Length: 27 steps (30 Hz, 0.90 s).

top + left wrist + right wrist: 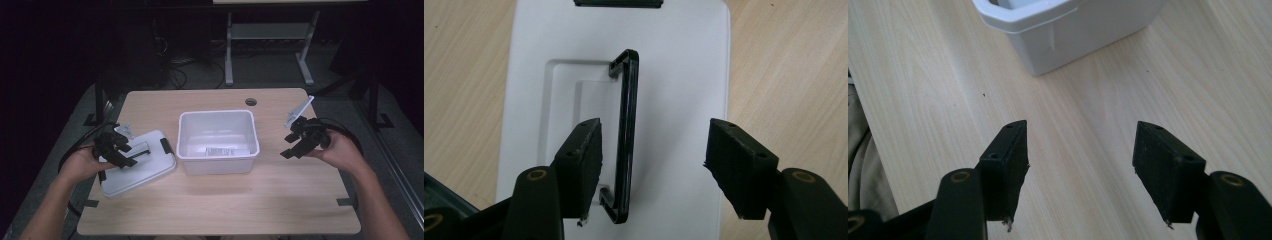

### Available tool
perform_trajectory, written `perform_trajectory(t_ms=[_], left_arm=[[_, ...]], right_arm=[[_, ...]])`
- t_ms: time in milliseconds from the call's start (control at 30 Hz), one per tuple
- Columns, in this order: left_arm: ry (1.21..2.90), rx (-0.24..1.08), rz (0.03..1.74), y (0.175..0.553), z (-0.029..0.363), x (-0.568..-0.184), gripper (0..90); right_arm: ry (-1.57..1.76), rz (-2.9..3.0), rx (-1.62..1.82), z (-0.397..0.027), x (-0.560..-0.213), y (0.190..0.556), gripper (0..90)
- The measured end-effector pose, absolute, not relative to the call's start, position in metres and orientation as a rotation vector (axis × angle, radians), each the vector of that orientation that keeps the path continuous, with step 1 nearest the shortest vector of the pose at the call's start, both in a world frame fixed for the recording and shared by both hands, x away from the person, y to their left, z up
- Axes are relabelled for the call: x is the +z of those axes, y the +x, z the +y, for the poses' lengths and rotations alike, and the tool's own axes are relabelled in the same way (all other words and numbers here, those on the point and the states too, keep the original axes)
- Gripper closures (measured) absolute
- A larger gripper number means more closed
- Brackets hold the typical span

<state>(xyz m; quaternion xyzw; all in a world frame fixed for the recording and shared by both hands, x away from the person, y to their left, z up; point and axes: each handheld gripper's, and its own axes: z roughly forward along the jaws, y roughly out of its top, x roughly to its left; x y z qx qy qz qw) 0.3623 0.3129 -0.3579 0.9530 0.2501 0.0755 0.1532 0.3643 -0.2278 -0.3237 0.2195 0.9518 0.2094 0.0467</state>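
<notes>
Lid (138,165) handle (624,135) sits between the wide left claw (651,165); right claw (1080,170) spread, empty.

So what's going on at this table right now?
A person holds a gripper in each hand. The left gripper hangs open over the white lid, its jaws astride the lid's black handle without pinching it. The right gripper is open above bare table, beside the empty white bin.
</notes>
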Motion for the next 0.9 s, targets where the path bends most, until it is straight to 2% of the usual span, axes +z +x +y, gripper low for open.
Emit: perform_trajectory(t_ms=[567, 900], left_arm=[[2.741, 0.248, 0.740, 0.363, 0.316, -0.369, 41.7], [2.762, 0.275, 0.735, 0.365, 0.314, -0.375, 50.2]], right_arm=[[0.693, 2.907, 0.645, -0.236, -0.341, 0.358, 37.0], [0.707, 2.900, 0.653, -0.241, -0.347, 0.353, 35.9]])
